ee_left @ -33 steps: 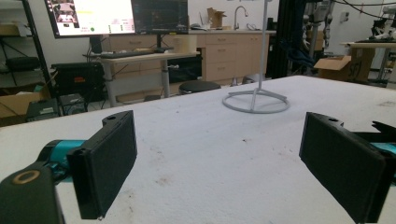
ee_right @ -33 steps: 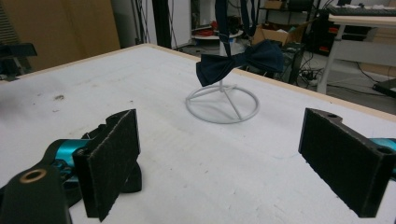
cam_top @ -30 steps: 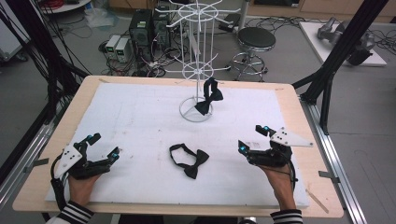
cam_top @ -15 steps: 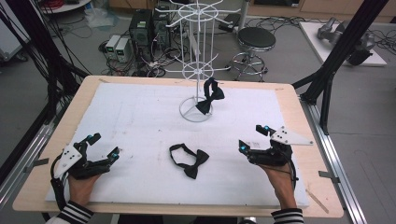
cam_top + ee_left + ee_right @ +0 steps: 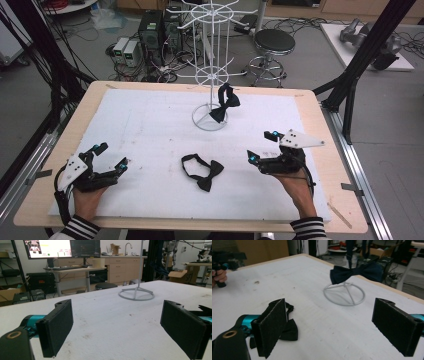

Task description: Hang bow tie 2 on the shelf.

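Observation:
A black bow tie [image 5: 204,170] with its strap looped lies flat on the white mat near the front middle; in the right gripper view this bow tie [image 5: 287,327] sits partly behind the left jaw. A second dark bow tie [image 5: 225,103] hangs from the white wire rack [image 5: 212,60]; it shows as bow tie [image 5: 355,272] above the rack's ring base [image 5: 344,293]. My left gripper [image 5: 112,157] rests at the front left, open and empty, aimed toward the ring base [image 5: 136,293]. My right gripper [image 5: 261,146] rests at the front right, open, empty, right of the flat tie.
The white mat [image 5: 150,130] covers a wooden table [image 5: 320,115]. Beyond the far edge stand a round stool [image 5: 272,42], computer boxes [image 5: 150,35] and cables. Black frame posts [image 5: 365,55] rise at both sides.

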`<move>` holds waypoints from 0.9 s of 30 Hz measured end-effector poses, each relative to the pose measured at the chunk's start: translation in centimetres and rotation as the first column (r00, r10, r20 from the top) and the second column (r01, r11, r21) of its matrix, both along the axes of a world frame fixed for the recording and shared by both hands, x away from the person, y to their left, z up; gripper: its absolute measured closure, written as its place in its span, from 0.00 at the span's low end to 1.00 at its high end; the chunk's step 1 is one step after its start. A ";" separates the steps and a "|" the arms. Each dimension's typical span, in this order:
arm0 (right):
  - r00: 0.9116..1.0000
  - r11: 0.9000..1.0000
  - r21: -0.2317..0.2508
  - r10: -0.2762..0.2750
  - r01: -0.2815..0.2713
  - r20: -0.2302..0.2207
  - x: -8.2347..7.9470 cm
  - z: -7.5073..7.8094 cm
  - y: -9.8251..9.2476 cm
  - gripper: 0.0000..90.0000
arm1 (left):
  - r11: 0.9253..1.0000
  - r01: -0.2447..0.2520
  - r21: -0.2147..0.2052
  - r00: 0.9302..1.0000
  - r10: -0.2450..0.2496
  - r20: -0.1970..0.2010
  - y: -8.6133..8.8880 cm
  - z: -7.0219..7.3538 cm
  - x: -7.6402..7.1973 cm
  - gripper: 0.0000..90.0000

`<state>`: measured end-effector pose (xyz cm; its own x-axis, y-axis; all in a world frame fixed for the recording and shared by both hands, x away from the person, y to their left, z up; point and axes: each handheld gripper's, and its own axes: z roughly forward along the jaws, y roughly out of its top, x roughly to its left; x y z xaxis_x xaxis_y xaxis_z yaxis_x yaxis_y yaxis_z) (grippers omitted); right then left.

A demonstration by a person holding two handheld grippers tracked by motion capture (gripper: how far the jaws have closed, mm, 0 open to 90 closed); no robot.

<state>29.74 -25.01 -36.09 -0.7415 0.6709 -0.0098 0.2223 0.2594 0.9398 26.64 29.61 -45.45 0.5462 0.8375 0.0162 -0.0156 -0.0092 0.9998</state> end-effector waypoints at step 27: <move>0.952 0.923 -0.232 0.289 -0.306 -0.103 2.4 1.0 6.4 0.13 | 1.000 0.005 -0.002 1.000 -0.005 -0.001 0.0 0.0 0.0 0.13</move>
<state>32.18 -18.64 -35.04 -0.9110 0.4028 -0.0883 0.1591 0.5410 0.8259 26.66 29.64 -45.45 0.5501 0.8350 0.0142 -0.0143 -0.0076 0.9999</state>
